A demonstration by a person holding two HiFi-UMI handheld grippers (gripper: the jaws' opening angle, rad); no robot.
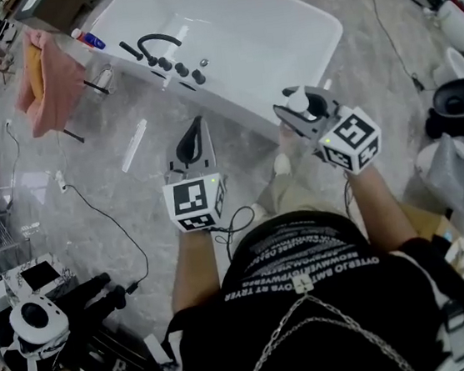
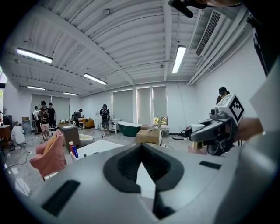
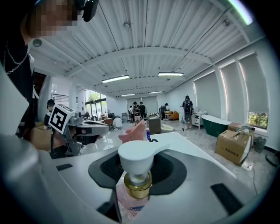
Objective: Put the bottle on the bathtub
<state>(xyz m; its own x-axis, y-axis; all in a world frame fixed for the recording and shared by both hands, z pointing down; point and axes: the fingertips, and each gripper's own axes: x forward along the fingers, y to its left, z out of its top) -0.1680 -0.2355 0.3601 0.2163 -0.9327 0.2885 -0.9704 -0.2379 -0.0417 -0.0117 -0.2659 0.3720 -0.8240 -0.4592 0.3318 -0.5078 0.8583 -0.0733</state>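
OK, you're pinching the bottle (image 3: 136, 158) upright in the right gripper (image 1: 295, 102) jaws, with the bathtub (image 1: 268, 33) lying straight ahead. The left gripper (image 1: 196, 134) jaws are sitting pressed together, empty.

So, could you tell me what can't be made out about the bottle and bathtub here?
- Pump bottle: right gripper view; its lower body and label are hidden by the right gripper, shut on it.
- Bathtub: head view; its far end is cut off by the top edge.
- Small blue bottle on its corner: head view; too small to identify.
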